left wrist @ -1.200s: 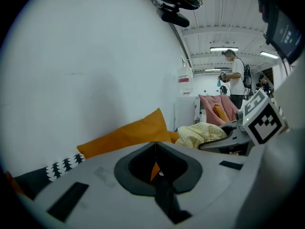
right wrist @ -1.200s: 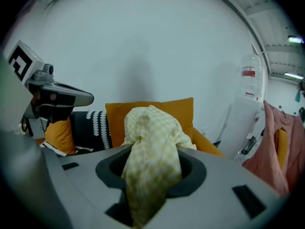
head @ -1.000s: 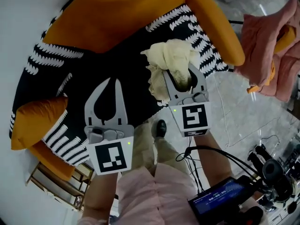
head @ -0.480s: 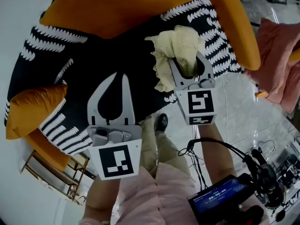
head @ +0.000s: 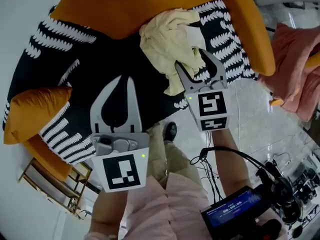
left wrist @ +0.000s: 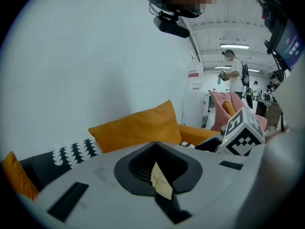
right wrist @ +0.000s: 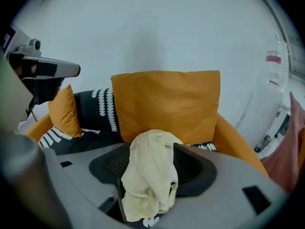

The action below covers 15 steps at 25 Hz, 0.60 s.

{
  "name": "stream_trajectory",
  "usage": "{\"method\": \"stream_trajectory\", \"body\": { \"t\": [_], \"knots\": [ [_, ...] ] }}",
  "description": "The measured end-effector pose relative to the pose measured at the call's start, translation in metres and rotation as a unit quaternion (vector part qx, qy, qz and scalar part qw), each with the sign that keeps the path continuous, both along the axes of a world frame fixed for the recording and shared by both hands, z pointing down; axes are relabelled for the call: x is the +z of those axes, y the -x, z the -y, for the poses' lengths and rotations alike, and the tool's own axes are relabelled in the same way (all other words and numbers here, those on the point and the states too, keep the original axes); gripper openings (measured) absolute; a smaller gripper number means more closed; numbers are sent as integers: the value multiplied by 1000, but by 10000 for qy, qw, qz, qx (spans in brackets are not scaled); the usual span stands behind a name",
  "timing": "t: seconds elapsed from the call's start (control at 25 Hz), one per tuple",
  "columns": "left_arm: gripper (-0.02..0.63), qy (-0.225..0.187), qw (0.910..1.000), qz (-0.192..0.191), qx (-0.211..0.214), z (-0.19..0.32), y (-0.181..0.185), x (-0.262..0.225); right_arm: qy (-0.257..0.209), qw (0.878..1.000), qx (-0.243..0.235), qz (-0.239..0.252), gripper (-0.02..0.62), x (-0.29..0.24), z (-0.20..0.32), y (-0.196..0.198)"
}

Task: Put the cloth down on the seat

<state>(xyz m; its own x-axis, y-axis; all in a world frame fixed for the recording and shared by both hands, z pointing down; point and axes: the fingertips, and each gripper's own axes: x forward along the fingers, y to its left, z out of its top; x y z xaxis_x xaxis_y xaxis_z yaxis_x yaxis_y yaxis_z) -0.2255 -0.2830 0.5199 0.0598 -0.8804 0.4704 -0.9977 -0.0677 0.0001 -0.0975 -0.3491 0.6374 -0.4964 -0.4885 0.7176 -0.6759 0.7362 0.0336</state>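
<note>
Cream cloth (head: 167,36) rests on the black-patterned sofa seat (head: 100,69), between the released right gripper's (head: 189,58) parted jaws. An orange back cushion (head: 135,4) sits behind it. The left gripper (head: 125,79) is clenched.

**Left gripper** (head: 125,81), **right gripper** (head: 191,61): pale grey plastic, each with two curved jaws lined with black ribbed pads (right wrist: 108,163). Each has a cube (head: 120,171) with black-and-white square markers and a small green light (head: 143,155).

**Clothing:** pink top (head: 165,209), khaki trousers (head: 162,154), dark shoe (head: 171,132).

**Wiring:** black cables (head: 225,161) lead to a black unit with a blue screen (head: 235,209).
</note>
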Motion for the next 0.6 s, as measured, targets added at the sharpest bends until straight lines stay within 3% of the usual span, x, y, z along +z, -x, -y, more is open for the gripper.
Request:
{"method": "stream_trajectory", "body": {
  "t": [0.36,0.6],
  "knots": [
    [11,-414,9989,62,-220,-16,-2,-50,-523,9974,170,463,259,-81,-18,-7],
    [11,-898,9958,5,-176,-30,-33,-111,-956,9897,272,1033,209,-167,-44,-26]
  ]
}}
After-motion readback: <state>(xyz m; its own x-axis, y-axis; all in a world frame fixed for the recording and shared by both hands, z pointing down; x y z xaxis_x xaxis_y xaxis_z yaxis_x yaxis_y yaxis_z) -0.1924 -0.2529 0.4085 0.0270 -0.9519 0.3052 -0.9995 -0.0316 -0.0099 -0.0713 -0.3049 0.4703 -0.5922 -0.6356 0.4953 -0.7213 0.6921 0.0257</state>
